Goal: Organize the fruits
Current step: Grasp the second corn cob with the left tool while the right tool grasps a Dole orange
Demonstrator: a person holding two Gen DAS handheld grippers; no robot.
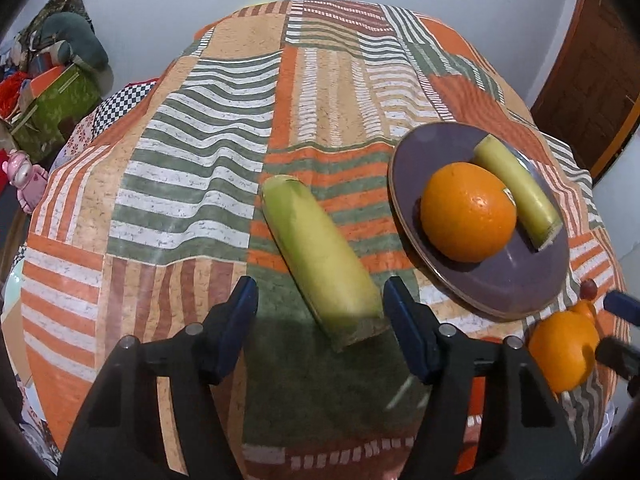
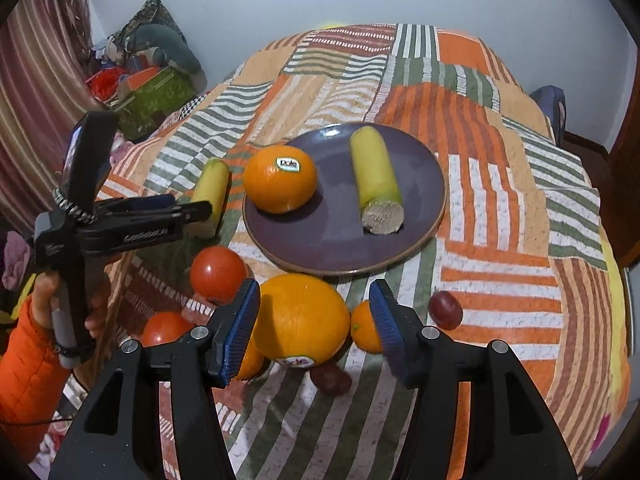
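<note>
A purple plate (image 2: 328,240) (image 1: 516,280) holds an orange (image 2: 280,179) (image 1: 468,212) and a yellow-green banana piece (image 2: 376,178) (image 1: 516,192). A second banana piece (image 1: 320,256) (image 2: 210,192) lies on the cloth left of the plate. My left gripper (image 1: 320,316) (image 2: 192,208) is open with its jaws on either side of the near end of this piece. My right gripper (image 2: 314,328) is open around a large orange (image 2: 300,320) (image 1: 564,352) in front of the plate. Its fingertips (image 1: 620,308) show at the right edge of the left wrist view.
Two red tomatoes (image 2: 218,274) (image 2: 166,328), a small orange (image 2: 366,326) and dark grapes (image 2: 446,309) (image 2: 330,378) lie near the large orange. The patchwork-covered table (image 1: 192,184) drops off on all sides. Boxes and clutter (image 2: 152,92) stand at the far left.
</note>
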